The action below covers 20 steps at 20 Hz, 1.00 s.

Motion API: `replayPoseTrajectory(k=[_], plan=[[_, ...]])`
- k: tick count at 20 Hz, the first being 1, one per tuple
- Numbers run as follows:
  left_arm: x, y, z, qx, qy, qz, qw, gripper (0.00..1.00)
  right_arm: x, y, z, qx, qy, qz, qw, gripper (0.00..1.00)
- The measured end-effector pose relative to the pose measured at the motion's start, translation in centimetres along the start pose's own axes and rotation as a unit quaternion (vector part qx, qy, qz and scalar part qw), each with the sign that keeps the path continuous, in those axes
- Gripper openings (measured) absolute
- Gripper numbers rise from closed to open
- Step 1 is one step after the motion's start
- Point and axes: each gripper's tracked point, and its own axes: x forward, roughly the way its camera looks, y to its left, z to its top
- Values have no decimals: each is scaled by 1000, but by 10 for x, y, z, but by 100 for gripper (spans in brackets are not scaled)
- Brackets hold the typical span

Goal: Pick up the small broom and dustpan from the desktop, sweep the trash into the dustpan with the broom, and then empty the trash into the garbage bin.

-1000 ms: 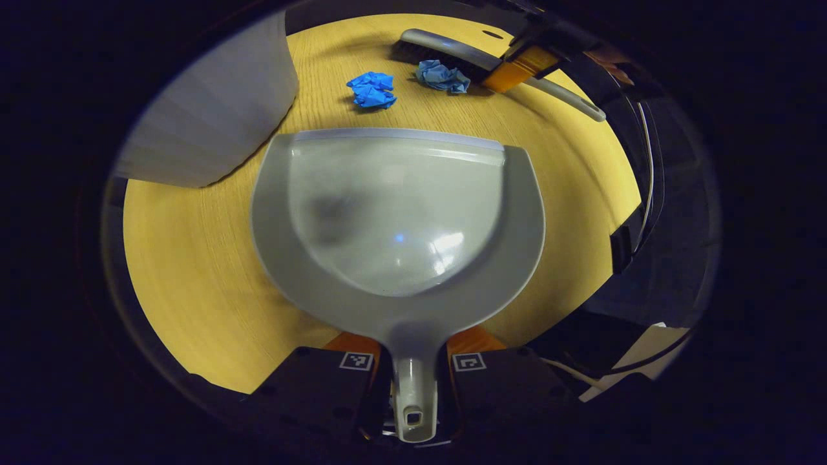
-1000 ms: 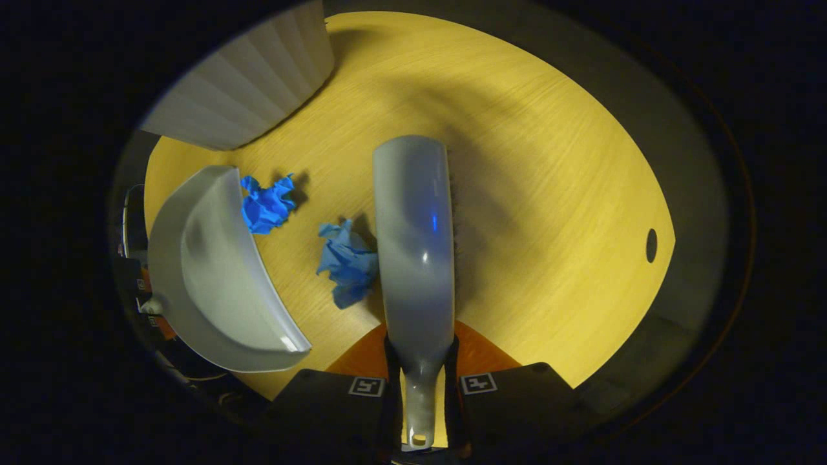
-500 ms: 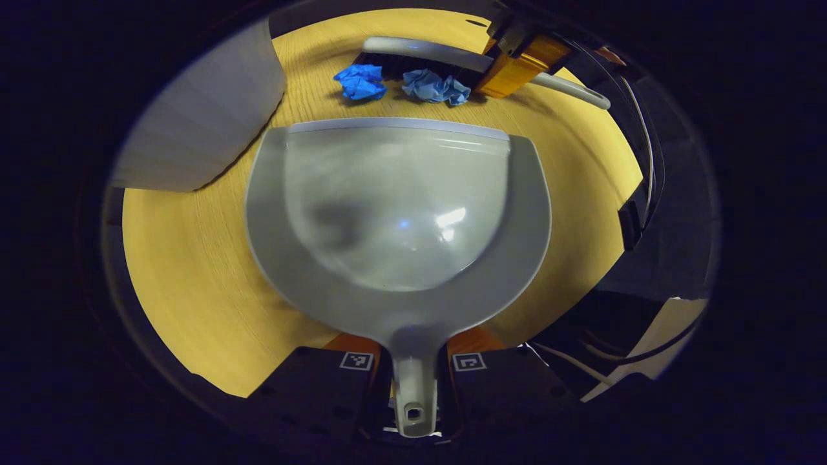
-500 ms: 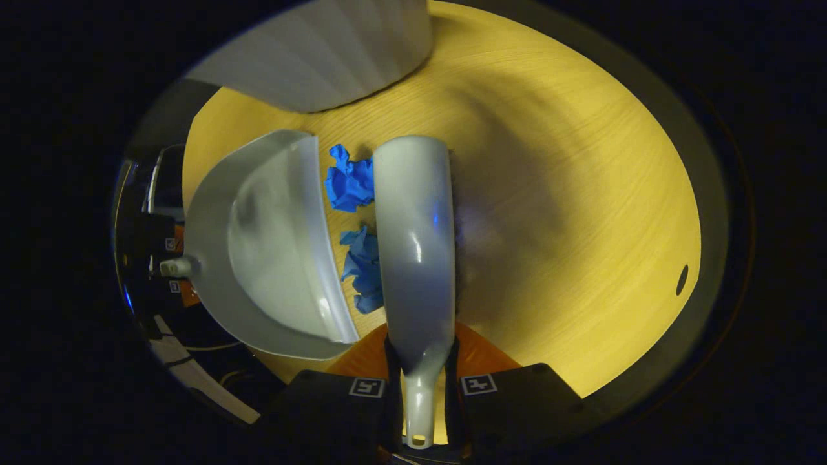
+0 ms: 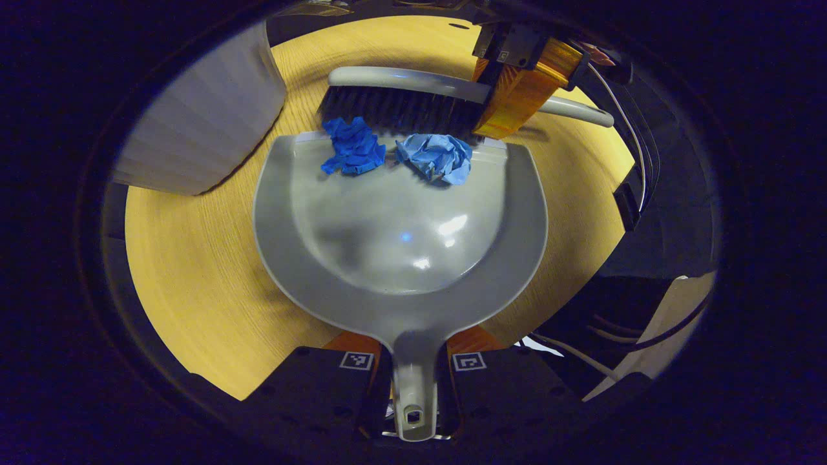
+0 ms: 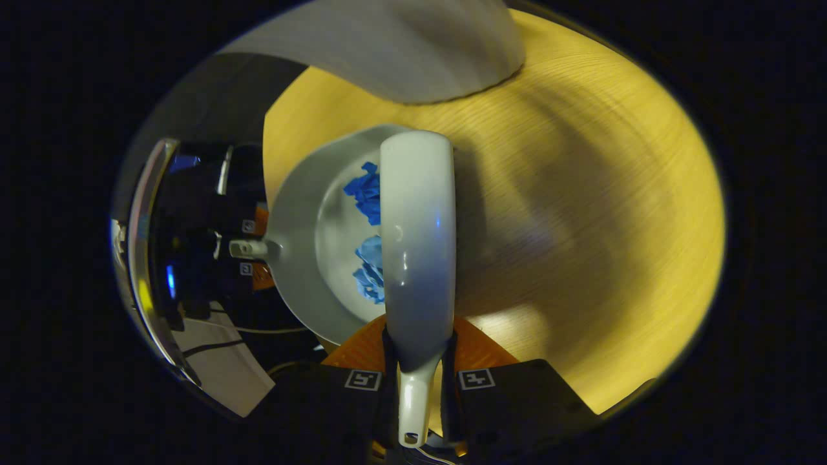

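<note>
My left gripper [image 5: 413,371] is shut on the handle of a grey dustpan [image 5: 400,239] that rests on the wooden desktop [image 5: 194,258]. Two crumpled blue paper balls [image 5: 352,145] [image 5: 436,157] lie just inside the pan's front lip. The small broom [image 5: 400,106], grey-backed with dark bristles, stands at that lip behind the balls, held by the other gripper [image 5: 517,77]. In the right gripper view my right gripper [image 6: 417,381] is shut on the broom [image 6: 417,239] handle. The broom's back covers part of the dustpan [image 6: 303,258] and both blue balls [image 6: 365,194] [image 6: 371,268].
A pale ribbed garbage bin [image 5: 200,129] stands on the desktop just left of the dustpan's front, and it appears at the top in the right gripper view [image 6: 400,45]. Cables and a white sheet [image 5: 652,336] lie off the table's right edge.
The broom has swept both blue balls across the desk and over the lip into the dustpan. The dustpan has stayed in about the same place.
</note>
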Motion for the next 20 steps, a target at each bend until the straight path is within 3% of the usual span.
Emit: replayPoseTrajectory(k=[2, 4, 8, 12, 14, 16, 18, 20], plan=[[-7, -2, 0, 1, -34, 13, 999, 28, -16, 12, 2, 28, -86, 27, 996, 29], [-22, -10, -4, -7, -70, 13, 997, 28, -26, 17, -8, 60, -162, 55, 983, 29], [-58, -22, -15, -15, -156, 14, 988, 29, -51, 18, -27, 127, -305, 92, 939, 28], [-111, -35, -6, -6, -253, 5, 967, 27, -53, 11, -30, 165, -437, 124, 875, 28], [-148, -33, 11, -6, -297, -2, 955, 28, -55, 9, -37, 174, -510, 153, 828, 28], [-157, -24, 13, -3, -314, 5, 949, 28, -42, 9, -35, 183, -569, 173, 783, 27], [-203, -3, 33, -4, -326, 15, 945, 28, -22, 8, -34, 188, -603, 170, 757, 28], [-235, 31, 50, 4, -335, 56, 941, 28, -16, 11, -38, 193, -621, 160, 742, 28]])
